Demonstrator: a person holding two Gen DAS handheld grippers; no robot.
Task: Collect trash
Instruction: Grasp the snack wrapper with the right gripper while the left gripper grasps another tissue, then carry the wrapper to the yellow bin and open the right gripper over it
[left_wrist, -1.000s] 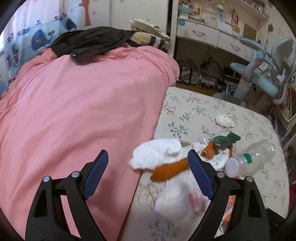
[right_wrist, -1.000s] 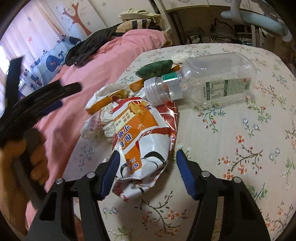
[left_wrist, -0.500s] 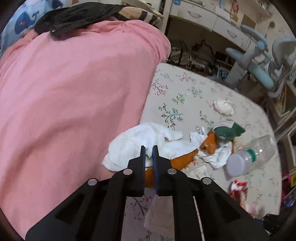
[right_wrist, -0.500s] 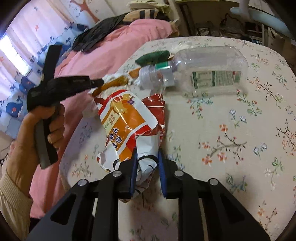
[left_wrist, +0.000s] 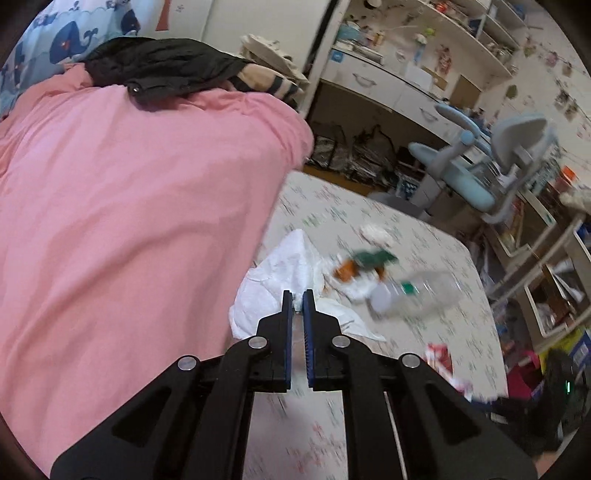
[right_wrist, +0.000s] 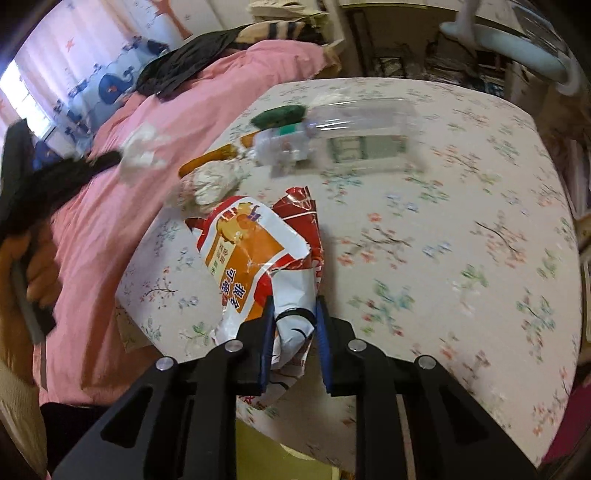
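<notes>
My left gripper (left_wrist: 297, 295) is shut on a crumpled white tissue (left_wrist: 284, 273), lifted off the floral bed sheet (left_wrist: 417, 236). The same tissue (right_wrist: 142, 151) hangs from that gripper at the left of the right wrist view. My right gripper (right_wrist: 294, 308) is shut on an orange, red and white snack bag (right_wrist: 255, 251), raised a little above the sheet. Still lying on the sheet are a clear plastic bottle (right_wrist: 351, 136) with a green collar, a green wrapper (right_wrist: 279, 114), an orange wrapper (right_wrist: 210, 157), another crumpled white tissue (right_wrist: 214, 181) and a small tissue ball (left_wrist: 375, 232).
A pink duvet (left_wrist: 129, 206) covers the bed's left side, with black clothing (left_wrist: 159, 66) on top. A pale blue chair (left_wrist: 491, 166), a desk and shelves (left_wrist: 369, 74) stand beyond the bed. A person's hand (right_wrist: 33, 273) holds the left gripper's handle.
Both grippers went from open to shut, the left on the white tissue, the right on the snack bag. Both have since lifted their loads off the sheet and drawn back.
</notes>
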